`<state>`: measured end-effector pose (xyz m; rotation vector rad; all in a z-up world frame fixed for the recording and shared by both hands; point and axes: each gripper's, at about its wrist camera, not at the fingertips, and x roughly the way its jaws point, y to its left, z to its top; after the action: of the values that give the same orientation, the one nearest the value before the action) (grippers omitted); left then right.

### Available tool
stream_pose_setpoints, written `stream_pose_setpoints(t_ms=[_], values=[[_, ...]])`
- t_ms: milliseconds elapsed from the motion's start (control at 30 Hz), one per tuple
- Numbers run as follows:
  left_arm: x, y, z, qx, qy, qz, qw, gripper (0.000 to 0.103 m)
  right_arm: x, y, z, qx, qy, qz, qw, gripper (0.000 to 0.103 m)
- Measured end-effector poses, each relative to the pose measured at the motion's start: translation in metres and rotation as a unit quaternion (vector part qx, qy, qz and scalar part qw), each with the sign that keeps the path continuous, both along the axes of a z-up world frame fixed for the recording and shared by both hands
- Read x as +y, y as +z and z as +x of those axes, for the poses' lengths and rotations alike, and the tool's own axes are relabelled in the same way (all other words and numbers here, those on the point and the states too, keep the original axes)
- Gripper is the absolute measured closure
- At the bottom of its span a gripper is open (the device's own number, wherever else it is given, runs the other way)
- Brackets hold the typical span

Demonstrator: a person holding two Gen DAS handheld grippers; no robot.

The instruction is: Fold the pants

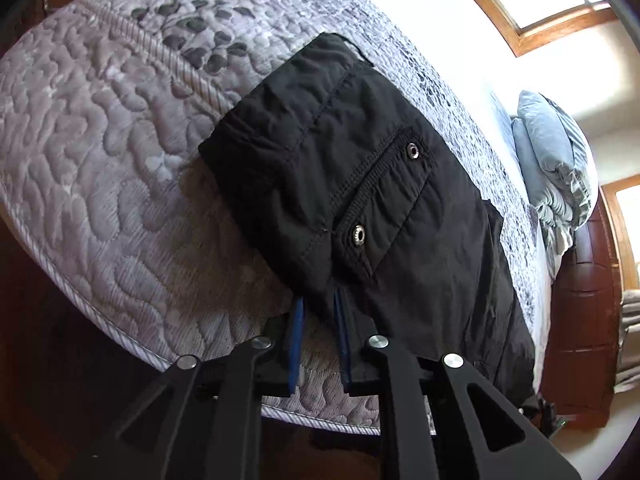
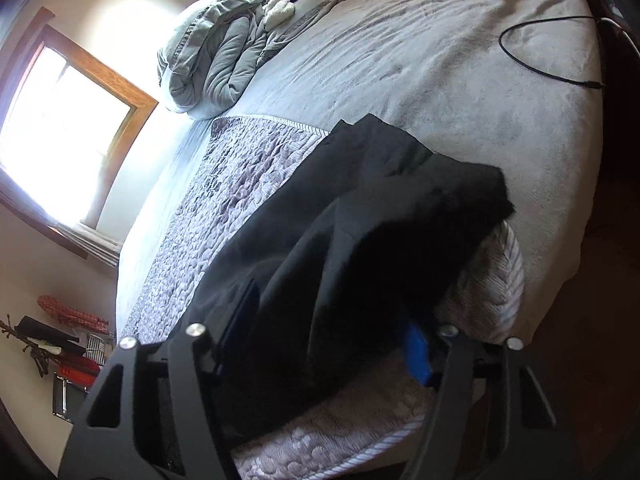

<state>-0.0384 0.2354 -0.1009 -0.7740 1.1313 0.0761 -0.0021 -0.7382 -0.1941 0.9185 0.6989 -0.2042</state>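
Observation:
Black pants [image 1: 360,184] with a snap-buttoned pocket flap lie folded on a grey quilted mattress [image 1: 120,160]. My left gripper [image 1: 320,312] sits at the near edge of the pants, its blue-padded fingers [image 1: 297,340] a small gap apart, tips tucked under the cloth edge; whether they grip is unclear. In the right wrist view the pants [image 2: 360,220] drape over and between the fingers of my right gripper [image 2: 332,320], which stand wide apart, with a blue pad [image 2: 418,356] showing on the right finger.
A bunched grey comforter [image 2: 216,48] lies at the head of the bed. A black cable [image 2: 540,52] lies on the grey sheet [image 2: 440,60]. Windows [image 2: 60,128] are on the wall. Clutter [image 2: 68,344] sits on the floor. A wooden bed frame [image 1: 580,312] stands beside the mattress.

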Motion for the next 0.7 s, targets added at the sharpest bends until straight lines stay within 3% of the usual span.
stream_pose_setpoints(t_ms=[67, 133, 233, 300, 400, 467, 567, 633, 700], values=[[-0.005, 0.004, 0.003, -0.001, -0.008, 0.018, 0.9998, 0.078, -0.002, -0.002, 0.018, 0.030, 0.003, -0.010, 1.000, 0.096], [-0.016, 0.007, 0.010, -0.003, -0.017, 0.026, 0.9995, 0.071, -0.002, 0.003, 0.037, 0.053, 0.006, -0.025, 0.998, 0.100], [-0.032, 0.006, 0.022, 0.003, -0.030, 0.043, 0.9986, 0.069, 0.013, 0.032, 0.060, 0.043, 0.036, -0.085, 0.995, 0.101], [-0.041, 0.003, 0.029, 0.009, -0.033, 0.048, 0.9983, 0.066, 0.024, 0.066, 0.067, -0.016, 0.071, -0.112, 0.991, 0.101], [-0.054, -0.003, 0.038, 0.015, -0.035, 0.043, 0.9983, 0.065, 0.029, 0.108, 0.058, -0.134, 0.111, -0.101, 0.980, 0.101], [-0.061, -0.005, 0.041, 0.018, -0.038, 0.050, 0.9978, 0.064, 0.028, 0.118, 0.045, -0.172, 0.117, -0.105, 0.973, 0.101], [-0.066, -0.005, 0.043, 0.021, -0.042, 0.045, 0.9979, 0.064, 0.010, 0.085, 0.034, -0.110, 0.087, -0.096, 0.985, 0.100], [-0.063, -0.006, 0.039, 0.024, -0.043, 0.039, 0.9980, 0.063, -0.009, 0.032, 0.030, -0.016, 0.062, -0.061, 0.996, 0.096], [-0.052, -0.005, 0.028, 0.028, -0.040, 0.044, 0.9978, 0.062, -0.019, -0.015, 0.024, 0.063, 0.042, -0.054, 0.996, 0.079]])
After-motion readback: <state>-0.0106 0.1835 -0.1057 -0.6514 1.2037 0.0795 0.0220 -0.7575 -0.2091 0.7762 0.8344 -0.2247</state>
